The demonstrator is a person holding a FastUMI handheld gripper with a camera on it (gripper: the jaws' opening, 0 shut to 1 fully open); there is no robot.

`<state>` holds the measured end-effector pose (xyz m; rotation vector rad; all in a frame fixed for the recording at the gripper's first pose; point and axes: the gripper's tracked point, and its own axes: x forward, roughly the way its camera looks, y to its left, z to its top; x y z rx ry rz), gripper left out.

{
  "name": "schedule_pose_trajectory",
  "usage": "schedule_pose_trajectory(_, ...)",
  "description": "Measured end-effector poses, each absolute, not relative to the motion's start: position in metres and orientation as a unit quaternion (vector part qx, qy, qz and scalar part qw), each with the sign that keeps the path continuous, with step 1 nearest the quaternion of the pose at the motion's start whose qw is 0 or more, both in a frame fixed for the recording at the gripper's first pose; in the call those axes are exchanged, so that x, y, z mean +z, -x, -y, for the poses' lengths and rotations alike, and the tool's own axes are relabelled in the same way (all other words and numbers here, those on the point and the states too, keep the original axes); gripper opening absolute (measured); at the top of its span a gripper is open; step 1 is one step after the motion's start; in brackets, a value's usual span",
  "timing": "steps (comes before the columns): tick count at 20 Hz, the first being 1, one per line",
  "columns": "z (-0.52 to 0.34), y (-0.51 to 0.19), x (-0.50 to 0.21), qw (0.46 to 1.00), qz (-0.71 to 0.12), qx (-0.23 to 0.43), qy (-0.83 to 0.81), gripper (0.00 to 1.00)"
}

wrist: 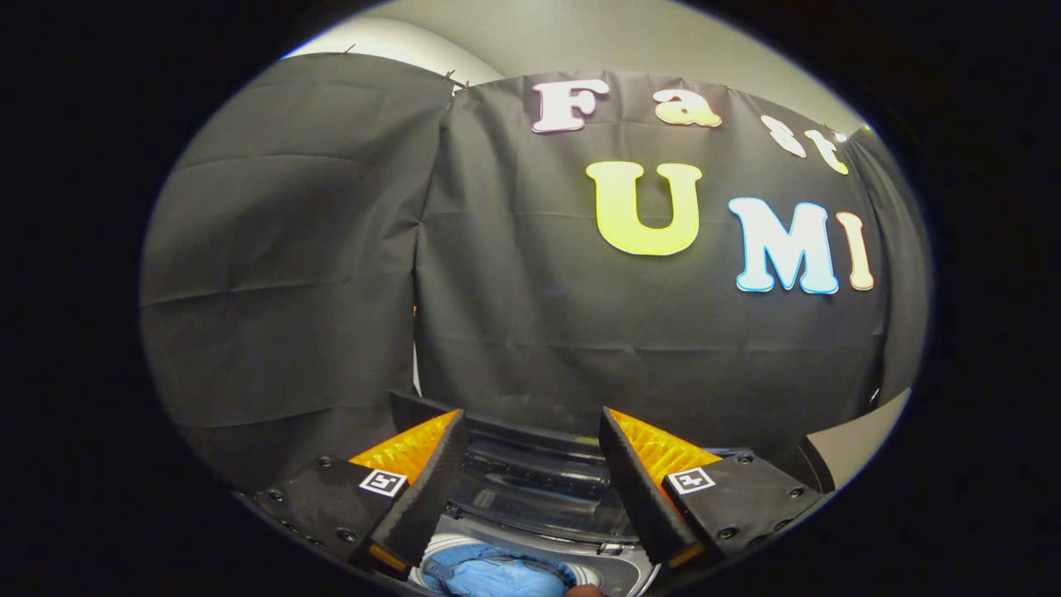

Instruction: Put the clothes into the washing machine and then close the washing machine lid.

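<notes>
No brand name or readable label shows on the washing machine or on the clothes. Each finger of the gripper carries a small square marker with a black-and-white pattern on its top face; it holds no words.

The black cloth wall of the booth hangs close behind the machine, in two panels that meet at a seam just above the left finger. A pale wall shows above the cloth and again past its lower right corner.

The washing machine sits low, just ahead of and beneath the fingers. Its lid stands raised at the back, a dark glossy panel seen between the two fingers, leaning toward the cloth. Below it the round drum opening with its light rim is visible.

The clothes, a bundle of blue fabric, lie inside the drum opening, below the gap between the fingers and slightly toward the left one. A small reddish-brown bit shows just beside the blue fabric; what it is cannot be told.

The jaws stand wide apart, holding nothing and touching nothing. Nothing stands between the fingers and the raised lid.
</notes>
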<state>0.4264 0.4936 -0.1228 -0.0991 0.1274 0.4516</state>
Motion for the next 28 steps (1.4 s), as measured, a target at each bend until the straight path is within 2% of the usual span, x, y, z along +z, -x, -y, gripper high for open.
schedule_pose_trajectory(7, -0.489, -0.484, -0.122, 0.981, -0.089, 0.160, 0.070, 0.99)
schedule_pose_trajectory(14, -0.492, -0.510, -0.164, 0.977, -0.159, 0.131, 0.061, 0.99)
schedule_pose_trajectory(28, -0.488, -0.459, -0.165, 0.981, -0.139, 0.131, 0.013, 0.97)
